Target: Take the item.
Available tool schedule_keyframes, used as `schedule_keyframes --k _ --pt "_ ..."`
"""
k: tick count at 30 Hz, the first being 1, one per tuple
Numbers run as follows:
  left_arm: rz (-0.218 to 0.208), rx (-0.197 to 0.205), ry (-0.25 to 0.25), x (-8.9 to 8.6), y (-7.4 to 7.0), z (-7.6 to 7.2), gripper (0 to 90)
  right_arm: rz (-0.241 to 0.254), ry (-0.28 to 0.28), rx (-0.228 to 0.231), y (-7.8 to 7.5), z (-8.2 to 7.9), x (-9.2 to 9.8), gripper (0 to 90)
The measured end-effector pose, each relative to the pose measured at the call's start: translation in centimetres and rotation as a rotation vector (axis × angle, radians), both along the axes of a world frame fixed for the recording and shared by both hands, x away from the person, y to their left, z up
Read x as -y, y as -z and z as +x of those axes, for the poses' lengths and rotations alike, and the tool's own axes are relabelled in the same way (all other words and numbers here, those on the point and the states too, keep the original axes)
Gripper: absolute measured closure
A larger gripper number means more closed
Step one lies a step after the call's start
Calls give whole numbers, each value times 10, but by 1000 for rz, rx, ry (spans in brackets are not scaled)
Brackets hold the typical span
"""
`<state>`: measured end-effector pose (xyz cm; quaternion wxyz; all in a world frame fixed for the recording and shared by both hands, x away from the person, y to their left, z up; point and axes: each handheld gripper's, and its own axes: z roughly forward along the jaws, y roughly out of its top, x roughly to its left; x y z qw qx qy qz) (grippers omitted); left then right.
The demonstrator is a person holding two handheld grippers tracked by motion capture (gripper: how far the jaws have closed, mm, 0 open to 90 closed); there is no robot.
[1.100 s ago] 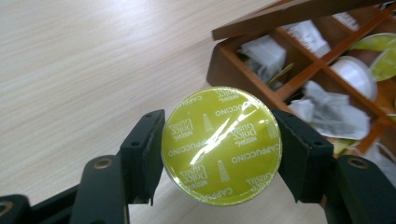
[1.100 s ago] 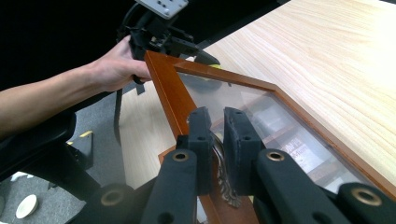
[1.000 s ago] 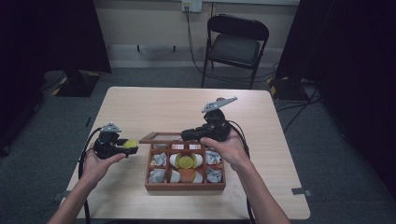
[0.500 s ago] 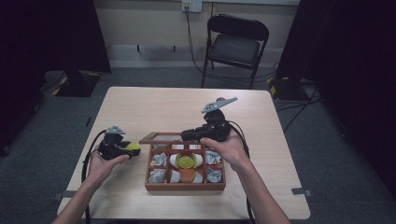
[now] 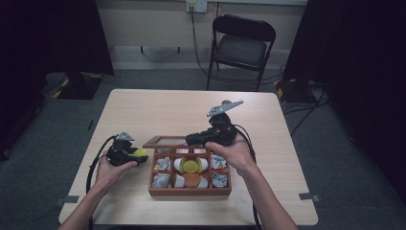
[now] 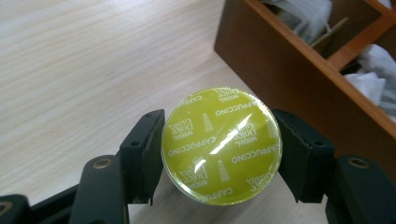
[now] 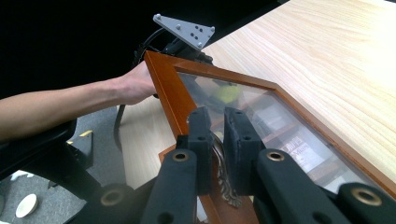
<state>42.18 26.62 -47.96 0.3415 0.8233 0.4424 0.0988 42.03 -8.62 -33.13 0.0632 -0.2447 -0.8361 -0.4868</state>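
Two grippers, one job each at a wooden tea box on a light table (image 5: 158,108). L gripper (image 5: 125,154), jaws pressed onto a yellow-green coffee capsule (image 6: 222,144), pinches it by the rim from both sides, foil lid facing the camera. R gripper (image 5: 201,139) clamps the metal clasp (image 7: 223,175) on the front edge of the glass-paned lid (image 7: 243,100), holding it raised at a slant above the box (image 5: 189,191).

Key relation: capsule sits just beside the box's L wall (image 6: 299,65), outside it, low over the tabletop, w/ the compartments lying to the R of the L gripper in the high view. L hand is the nearer one to that wall; R hand is busy at the rear, over the hinge side. Lid's long axis runs parallel to the box's long side, so the way in is over the L wall or from the front, under the tilted pane. Compartments hold grey-white sachets (image 5: 163,164) at the sides, another yellow capsule (image 5: 190,166) in the middle. Judged next: capsule must rise over the wall, then travel R; free slot can't be made out.
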Motion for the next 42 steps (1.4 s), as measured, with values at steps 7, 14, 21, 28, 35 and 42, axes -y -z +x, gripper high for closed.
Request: schedule_keyframes --k 7,14,21,28,35,42 --pt "-25 -23 15 -2 1 1 262 4 -4 -3 0 1 0 816" --pt "-47 -21 33 -5 -5 -3 178 6 -6 -7 0 1 0 816" --pt "-27 -40 17 -13 -17 -21 159 7 -6 -5 0 1 0 816" --pt "30 -13 68 -19 -7 -48 158 -1 -1 2 0 0 0 816" --pt "117 3 58 -23 13 -53 158 -14 -2 3 1 -3 -1 816" --pt "35 144 28 -28 30 -59 71 -15 -2 8 1 -4 -1 815"
